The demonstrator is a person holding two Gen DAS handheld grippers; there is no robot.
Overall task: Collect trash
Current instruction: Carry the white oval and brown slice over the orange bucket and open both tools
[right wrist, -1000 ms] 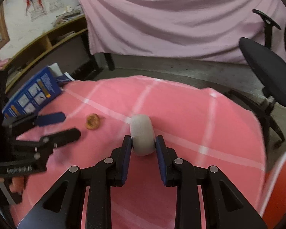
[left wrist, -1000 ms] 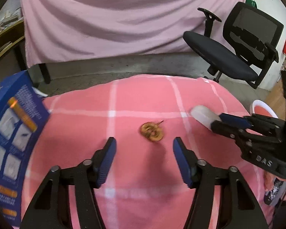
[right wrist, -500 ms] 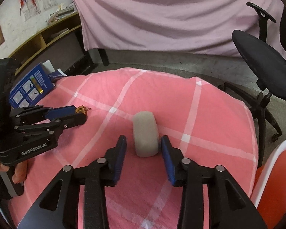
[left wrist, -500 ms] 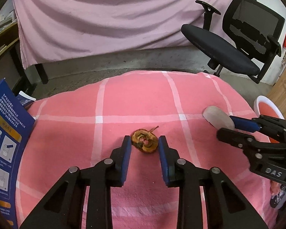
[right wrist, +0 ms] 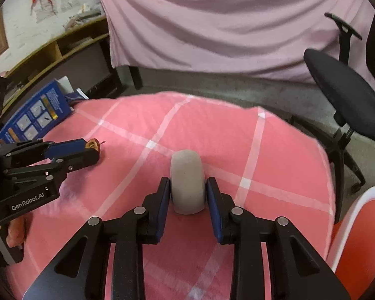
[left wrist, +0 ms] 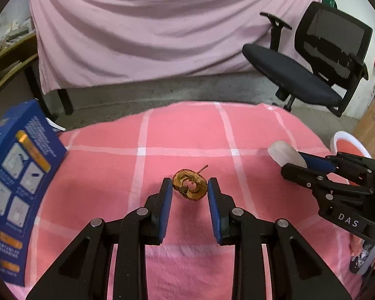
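Two pairs of tongs are at work on the pink worktop (left wrist: 182, 135): my left tongs (left wrist: 189, 188) pinch a browned, shrivelled apple core (left wrist: 190, 185) between their blue pads, and my right tongs (right wrist: 187, 190) close on a pale grey foam-like block (right wrist: 187, 182). That core is a flattened ring, orange-brown and wrinkled, with a thin dry stem sticking up at its far side; it sits near the middle of the cloth, and from the right wrist view it shows only as a small brown lump at the left tips. My other piece is smooth and matt, rounded at its far end and squared at the near one, standing on its edge between the pads, both of which touch its sides. Both tools are black plastic with bolted joints and flat blue rubber facings. Under them the cloth is soft pink with white grid lines, draped over a rounded top. At the left edge leans a glossy blue printed box (left wrist: 15, 180). Beyond hang a creased lilac sheet (left wrist: 162, 30) and a black mesh-backed office chair (left wrist: 310, 67).
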